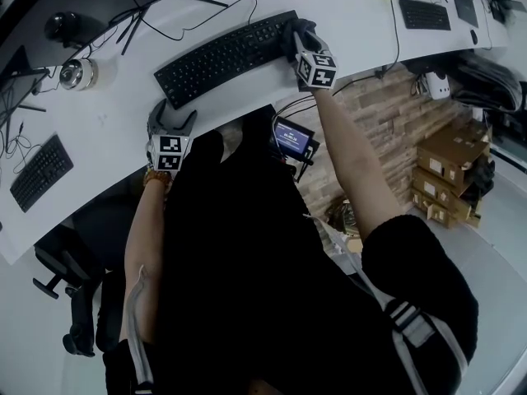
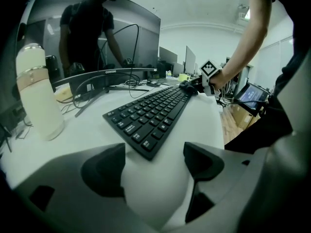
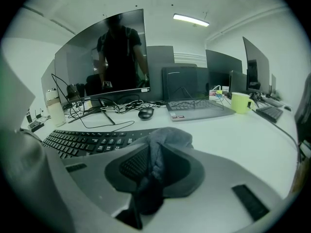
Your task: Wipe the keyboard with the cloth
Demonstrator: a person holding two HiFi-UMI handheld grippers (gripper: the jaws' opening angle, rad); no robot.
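Observation:
A black keyboard (image 1: 226,56) lies slantwise on the white desk (image 1: 107,113). My right gripper (image 1: 298,38) is at the keyboard's right end, shut on a dark grey cloth (image 3: 163,142). The cloth is bunched between the pads and rises above them, over the keyboard's (image 3: 87,141) right edge. My left gripper (image 1: 171,120) stands open just off the keyboard's near left corner (image 2: 146,149), with nothing between its jaws (image 2: 154,161). From the left gripper view, the right gripper's marker cube (image 2: 209,71) and the cloth (image 2: 187,85) show at the keyboard's far end.
A white bottle (image 2: 36,96) stands left of the keyboard, in front of a curved monitor (image 2: 107,38) with cables. Behind the keyboard are a mouse (image 3: 145,113), a laptop (image 3: 194,108) and a green mug (image 3: 240,102). Two more keyboards (image 1: 41,171) (image 1: 424,13) lie further off. Cardboard boxes (image 1: 449,167) sit on the floor.

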